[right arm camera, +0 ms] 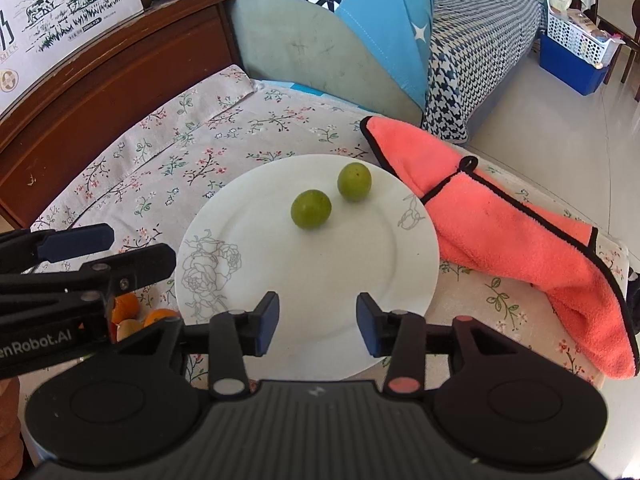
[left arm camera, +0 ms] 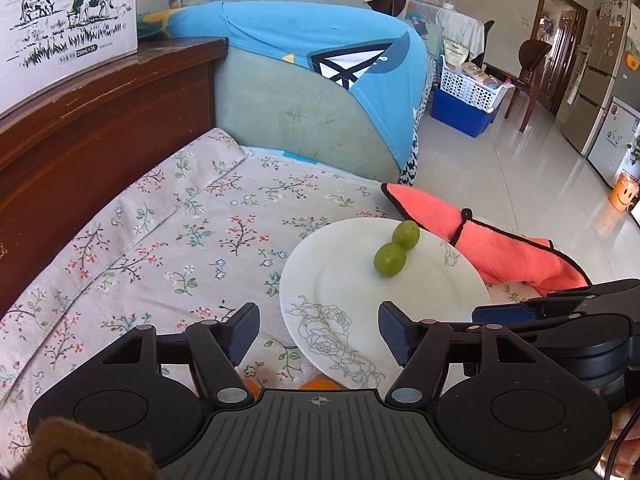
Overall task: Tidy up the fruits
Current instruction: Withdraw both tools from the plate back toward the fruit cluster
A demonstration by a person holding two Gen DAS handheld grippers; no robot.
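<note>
A white plate [right arm camera: 320,280] with a grey rose drawing lies on the floral cloth; it also shows in the left wrist view [left arm camera: 420,292]. Two green round fruits lie on it, one nearer [right arm camera: 311,209] and one farther [right arm camera: 354,181]; in the left wrist view they touch [left arm camera: 390,260] [left arm camera: 405,235]. Small orange fruits [right arm camera: 132,312] lie on the cloth left of the plate, partly hidden under the left gripper [right arm camera: 80,248]; bits show in the left wrist view [left arm camera: 320,384]. My left gripper [left arm camera: 318,330] is open and empty over the plate's near-left edge. My right gripper [right arm camera: 318,322] is open and empty over the plate's near rim.
A coral towel [right arm camera: 512,248] with black trim lies right of the plate, reaching the table's right edge. A dark wooden cabinet [right arm camera: 100,92] with a milk carton box [right arm camera: 60,4] stands at the left. A green sofa with blue fabric [right arm camera: 340,40] is behind the table.
</note>
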